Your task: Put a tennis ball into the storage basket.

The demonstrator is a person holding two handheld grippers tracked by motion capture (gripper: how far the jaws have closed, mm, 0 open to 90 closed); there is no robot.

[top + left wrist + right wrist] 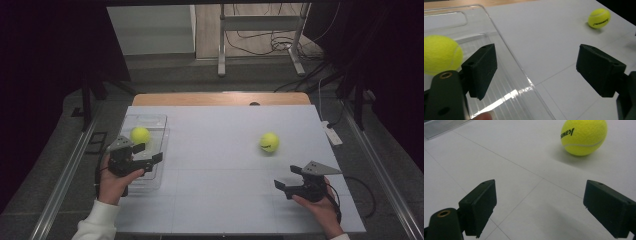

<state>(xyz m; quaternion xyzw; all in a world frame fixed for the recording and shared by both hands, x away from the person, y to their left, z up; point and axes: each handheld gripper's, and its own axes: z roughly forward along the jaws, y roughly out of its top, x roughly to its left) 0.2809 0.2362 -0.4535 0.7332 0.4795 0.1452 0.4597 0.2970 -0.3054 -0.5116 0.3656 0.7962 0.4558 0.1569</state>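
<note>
Yellow felt marks both balls — one tennis ball [140, 135] is seen lying inside the clear plastic tray [159, 121] at the table's left, the second tennis ball [269, 142] out on the white table [220, 175], well apart. The left gripper [148, 152] is held over the tray's near edge, jaws parted, nothing between them. The right gripper [288, 177] — jaws likewise spread and empty — is held near the second ball.
</note>
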